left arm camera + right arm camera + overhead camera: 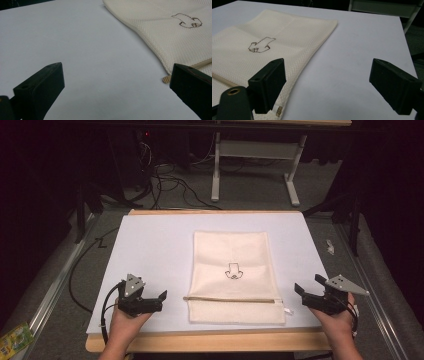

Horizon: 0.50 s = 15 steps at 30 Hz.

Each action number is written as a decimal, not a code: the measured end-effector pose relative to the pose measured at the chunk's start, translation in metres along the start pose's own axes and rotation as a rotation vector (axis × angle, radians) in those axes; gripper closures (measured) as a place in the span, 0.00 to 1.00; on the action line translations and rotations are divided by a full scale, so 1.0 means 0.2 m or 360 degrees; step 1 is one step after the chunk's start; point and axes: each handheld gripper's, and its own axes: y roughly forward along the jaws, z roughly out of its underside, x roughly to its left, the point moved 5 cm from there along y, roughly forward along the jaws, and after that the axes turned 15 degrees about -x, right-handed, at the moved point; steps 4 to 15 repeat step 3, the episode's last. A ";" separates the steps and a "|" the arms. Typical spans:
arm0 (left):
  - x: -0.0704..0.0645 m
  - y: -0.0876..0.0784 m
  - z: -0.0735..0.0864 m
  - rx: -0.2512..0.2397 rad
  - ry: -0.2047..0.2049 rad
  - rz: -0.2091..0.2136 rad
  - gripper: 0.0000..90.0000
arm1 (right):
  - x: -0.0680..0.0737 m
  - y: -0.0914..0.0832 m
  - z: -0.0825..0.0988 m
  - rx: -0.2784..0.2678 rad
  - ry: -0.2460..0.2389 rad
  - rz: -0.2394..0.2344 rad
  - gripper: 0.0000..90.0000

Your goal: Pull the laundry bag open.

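A cream fabric pouch (233, 275) with a small dark line drawing (233, 270) and a zip line (232, 298) near its front end lies flat in the middle of the white table sheet (150, 255). My left gripper (159, 299) rests at the pouch's front left, open, a little apart from it. My right gripper (305, 292) sits at the front right, open too, close to the zip's end. In the left gripper view the pouch (172, 32) lies ahead on the right. In the right gripper view the pouch (264, 50) spreads to the left, its edge by the left jaw.
The sheet covers a wooden tabletop (210, 340). Behind it on the floor are cables (170, 185) and a white table frame (255, 155). A green packet (14, 340) lies at the lower left beside the table.
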 end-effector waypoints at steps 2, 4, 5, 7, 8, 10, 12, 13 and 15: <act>0.01 -0.01 0.00 -0.0014 -0.0012 -0.0012 0.00 | 0.01 0.01 0.00 -0.0002 -0.0008 -0.0010 0.16; 0.01 -0.02 -0.01 -0.0022 -0.0017 -0.0016 0.00 | 0.02 0.01 0.00 -0.0001 -0.0001 -0.0008 0.16; 0.01 -0.02 -0.01 -0.0022 -0.0017 -0.0016 0.00 | 0.02 0.01 0.00 -0.0001 -0.0001 -0.0008 0.16; 0.01 -0.02 -0.01 -0.0022 -0.0017 -0.0016 0.00 | 0.02 0.01 0.00 -0.0001 -0.0001 -0.0008 0.16; 0.01 -0.02 -0.01 -0.0022 -0.0017 -0.0016 0.00 | 0.02 0.01 0.00 -0.0001 -0.0001 -0.0008 0.16; 0.01 -0.02 -0.01 -0.0022 -0.0017 -0.0016 0.00 | 0.02 0.01 0.00 -0.0001 -0.0001 -0.0008 0.16; 0.01 -0.02 -0.01 -0.0022 -0.0017 -0.0016 0.00 | 0.02 0.01 0.00 -0.0001 -0.0001 -0.0008 0.16; 0.01 -0.02 -0.01 -0.0022 -0.0017 -0.0016 0.00 | 0.02 0.01 0.00 -0.0001 -0.0001 -0.0008 0.16; 0.01 -0.02 -0.01 -0.0022 -0.0017 -0.0016 0.00 | 0.02 0.01 0.00 -0.0001 -0.0001 -0.0008 0.16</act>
